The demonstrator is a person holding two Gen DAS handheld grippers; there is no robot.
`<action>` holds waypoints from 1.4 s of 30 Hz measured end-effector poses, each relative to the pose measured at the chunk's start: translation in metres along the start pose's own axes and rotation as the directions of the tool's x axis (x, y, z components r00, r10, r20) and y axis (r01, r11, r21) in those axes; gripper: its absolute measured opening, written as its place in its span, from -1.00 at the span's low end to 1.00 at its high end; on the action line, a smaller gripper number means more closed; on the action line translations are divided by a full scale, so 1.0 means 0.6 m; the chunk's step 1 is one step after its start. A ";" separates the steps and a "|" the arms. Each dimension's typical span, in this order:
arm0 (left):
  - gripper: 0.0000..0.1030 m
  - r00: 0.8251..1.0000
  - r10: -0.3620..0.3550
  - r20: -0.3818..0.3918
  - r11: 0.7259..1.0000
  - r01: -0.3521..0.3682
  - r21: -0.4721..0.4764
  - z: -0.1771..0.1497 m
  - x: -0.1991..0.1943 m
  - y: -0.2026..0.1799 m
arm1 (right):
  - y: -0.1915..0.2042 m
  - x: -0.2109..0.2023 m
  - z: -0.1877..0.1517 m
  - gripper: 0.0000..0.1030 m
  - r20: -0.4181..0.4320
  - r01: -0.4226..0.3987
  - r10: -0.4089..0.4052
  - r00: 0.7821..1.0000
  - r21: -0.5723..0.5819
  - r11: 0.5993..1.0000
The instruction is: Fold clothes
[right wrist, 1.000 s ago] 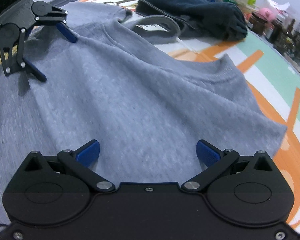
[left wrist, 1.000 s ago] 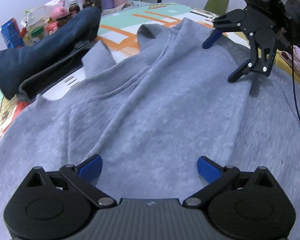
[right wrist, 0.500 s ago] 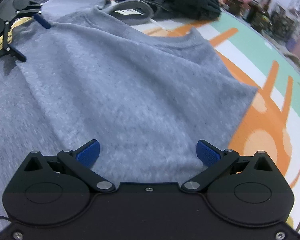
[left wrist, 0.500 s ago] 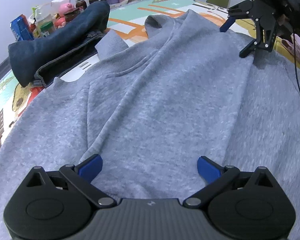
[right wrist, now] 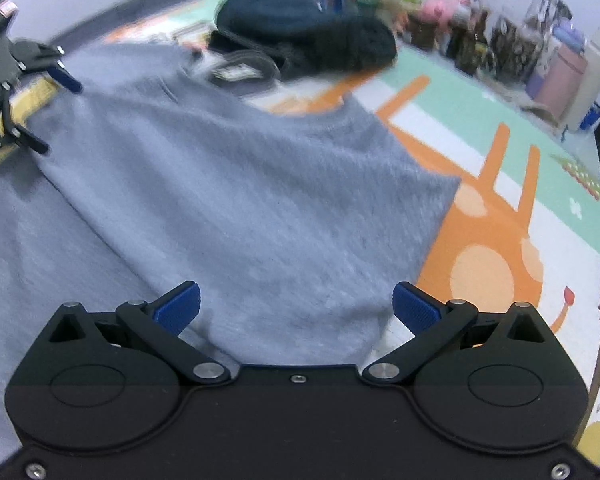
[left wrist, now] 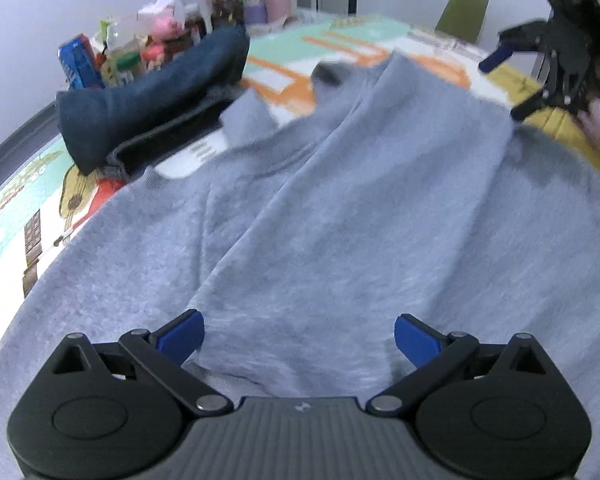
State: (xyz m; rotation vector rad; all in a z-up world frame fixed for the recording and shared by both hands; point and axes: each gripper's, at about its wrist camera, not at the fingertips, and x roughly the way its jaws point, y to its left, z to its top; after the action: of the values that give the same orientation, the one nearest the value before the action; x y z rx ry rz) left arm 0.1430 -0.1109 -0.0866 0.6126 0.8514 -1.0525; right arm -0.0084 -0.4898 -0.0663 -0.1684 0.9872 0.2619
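Observation:
A grey sweatshirt (left wrist: 340,208) lies spread over the patterned table, with a long ridge of cloth running up its middle. My left gripper (left wrist: 299,334) hovers open just above the near part of it, nothing between its blue pads. The same sweatshirt (right wrist: 236,184) fills the right wrist view, its folded edge ending near the orange print. My right gripper (right wrist: 296,306) is open over that edge and holds nothing. Each gripper shows in the other's view: the right gripper (left wrist: 504,80) at the far right, the left gripper (right wrist: 46,108) at the far left, both open.
A dark blue folded garment (left wrist: 152,92) and a belt-like strap (right wrist: 244,68) lie past the sweatshirt. Bottles, jars and boxes (right wrist: 500,48) crowd the table's far side. A green chair (left wrist: 460,12) stands beyond. The play-mat tabletop (right wrist: 500,208) shows at the right.
Both grippers have drawn back and apart from each other across the sweatshirt, staying open. The right gripper now sits over the cloth's right edge near the orange print.

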 end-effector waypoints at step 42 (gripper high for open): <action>1.00 0.975 -0.216 -0.050 0.949 0.221 0.223 -0.124 -0.001 -0.226 | 0.279 0.022 -0.134 1.00 -0.166 -0.189 0.148 0.975 -0.265 0.946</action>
State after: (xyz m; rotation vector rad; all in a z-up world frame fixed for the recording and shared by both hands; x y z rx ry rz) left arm -0.0046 -0.1048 -0.1320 0.7374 0.8401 -1.3597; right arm -0.1149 -0.3484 -0.1244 -0.3654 1.1073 0.5545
